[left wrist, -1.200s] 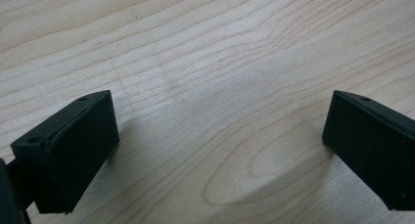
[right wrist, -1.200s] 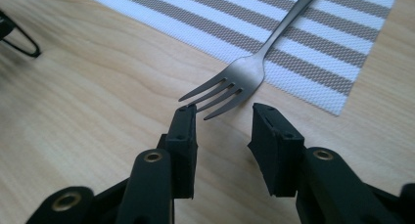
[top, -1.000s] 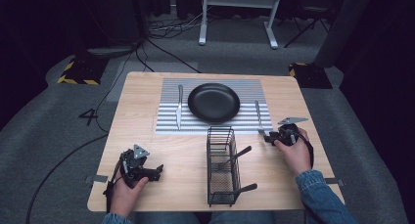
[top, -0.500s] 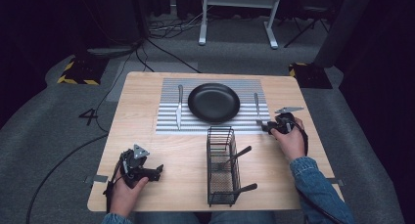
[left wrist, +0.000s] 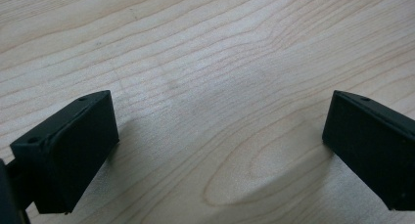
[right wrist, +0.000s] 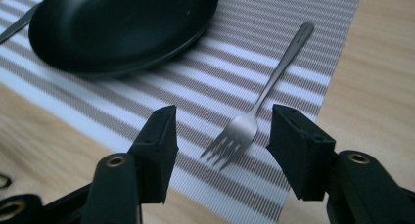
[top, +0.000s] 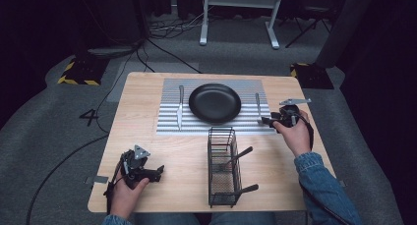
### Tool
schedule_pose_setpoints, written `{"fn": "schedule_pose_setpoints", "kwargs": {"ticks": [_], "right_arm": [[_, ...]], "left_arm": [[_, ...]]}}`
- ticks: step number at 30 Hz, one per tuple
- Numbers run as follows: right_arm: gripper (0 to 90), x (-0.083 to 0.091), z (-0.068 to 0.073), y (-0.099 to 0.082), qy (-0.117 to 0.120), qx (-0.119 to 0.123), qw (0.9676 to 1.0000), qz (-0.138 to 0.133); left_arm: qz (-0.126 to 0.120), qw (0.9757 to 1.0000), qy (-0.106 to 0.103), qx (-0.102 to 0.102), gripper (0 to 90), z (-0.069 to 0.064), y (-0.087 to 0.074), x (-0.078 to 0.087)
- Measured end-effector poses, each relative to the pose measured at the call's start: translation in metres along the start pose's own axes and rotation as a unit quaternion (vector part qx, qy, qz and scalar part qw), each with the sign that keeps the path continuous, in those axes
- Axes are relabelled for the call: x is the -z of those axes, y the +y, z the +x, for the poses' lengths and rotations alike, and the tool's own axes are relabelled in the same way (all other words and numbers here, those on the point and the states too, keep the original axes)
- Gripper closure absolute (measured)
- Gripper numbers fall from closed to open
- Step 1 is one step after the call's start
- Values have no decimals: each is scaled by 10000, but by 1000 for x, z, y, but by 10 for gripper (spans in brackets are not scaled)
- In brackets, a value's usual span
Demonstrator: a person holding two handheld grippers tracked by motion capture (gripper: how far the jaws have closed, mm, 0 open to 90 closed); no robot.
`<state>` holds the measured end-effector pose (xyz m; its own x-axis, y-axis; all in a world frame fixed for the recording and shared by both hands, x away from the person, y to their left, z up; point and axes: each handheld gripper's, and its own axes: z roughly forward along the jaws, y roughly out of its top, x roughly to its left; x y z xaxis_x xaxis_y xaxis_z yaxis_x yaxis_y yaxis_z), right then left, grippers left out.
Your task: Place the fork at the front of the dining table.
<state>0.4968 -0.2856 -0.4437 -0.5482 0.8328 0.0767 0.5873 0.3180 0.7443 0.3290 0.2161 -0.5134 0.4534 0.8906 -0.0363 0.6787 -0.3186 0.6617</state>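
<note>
While earlier nearer, right gripper beside fork

Silver fork flat on striped placemat

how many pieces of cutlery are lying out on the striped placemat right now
2. A knife lies on the placemat left of the black plate, and a fork lies right of it, in front of the right claw.
</note>
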Motion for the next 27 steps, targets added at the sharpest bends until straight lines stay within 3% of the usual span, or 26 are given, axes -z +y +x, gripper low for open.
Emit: {"fn": "schedule_pose_setpoints", "kwargs": {"ticks": [6,12,22,27], "right_arm": [[439,-19,-13,16,-226,-102,9997,24],[455,-44,-28,14,-422,-338,9985,84],[467,-71,-29,6,-544,-359,9976,226],[534,-79,-26,5,-549,-273,9974,376]], "left_arm": [[0,10000,-1,-4,2,0,0,0],[-3,10000,-16,-13,2,0,0,0],[-1,10000,-16,-16,2,0,0,0],[-1,10000,-14,-16,2,0,0,0]]}}
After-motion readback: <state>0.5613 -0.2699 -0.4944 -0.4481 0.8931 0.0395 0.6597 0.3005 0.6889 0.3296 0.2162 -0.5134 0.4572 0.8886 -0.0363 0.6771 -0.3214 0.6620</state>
